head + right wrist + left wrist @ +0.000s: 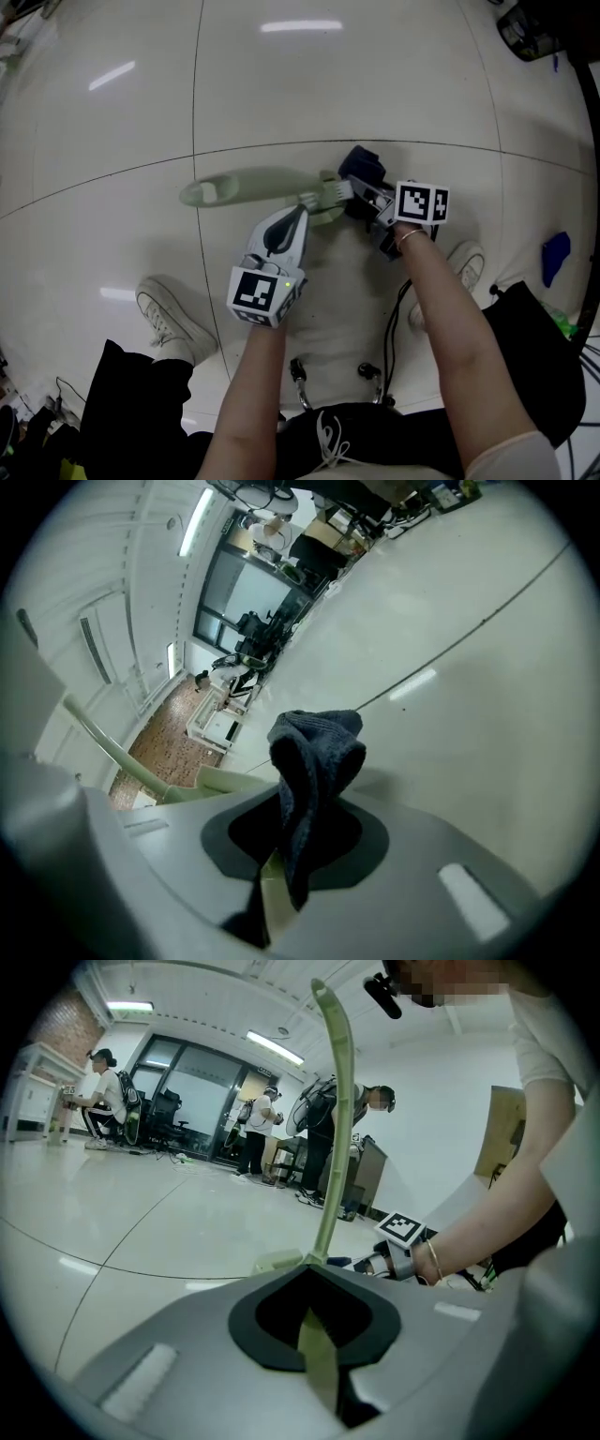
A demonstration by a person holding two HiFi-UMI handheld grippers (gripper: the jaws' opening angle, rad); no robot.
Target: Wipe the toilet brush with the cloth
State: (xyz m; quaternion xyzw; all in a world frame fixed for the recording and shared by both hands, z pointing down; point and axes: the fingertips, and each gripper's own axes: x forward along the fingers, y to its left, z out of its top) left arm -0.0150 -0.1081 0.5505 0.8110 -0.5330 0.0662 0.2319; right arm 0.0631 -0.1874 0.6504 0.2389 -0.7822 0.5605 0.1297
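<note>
Forearms [441,309] meet low over the floor [375,84], brush and cloth brought together.
Left gripper [304,210] fingers clench the pale green toilet brush [253,186], steadying it level; right gripper [362,193] fingers pinch the dark cloth [364,167] at its end, apparently ready to rub.

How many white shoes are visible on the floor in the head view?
2. The left shoe is at lower left, fully visible; the right shoe is at right, partly hidden behind the right forearm.
</note>
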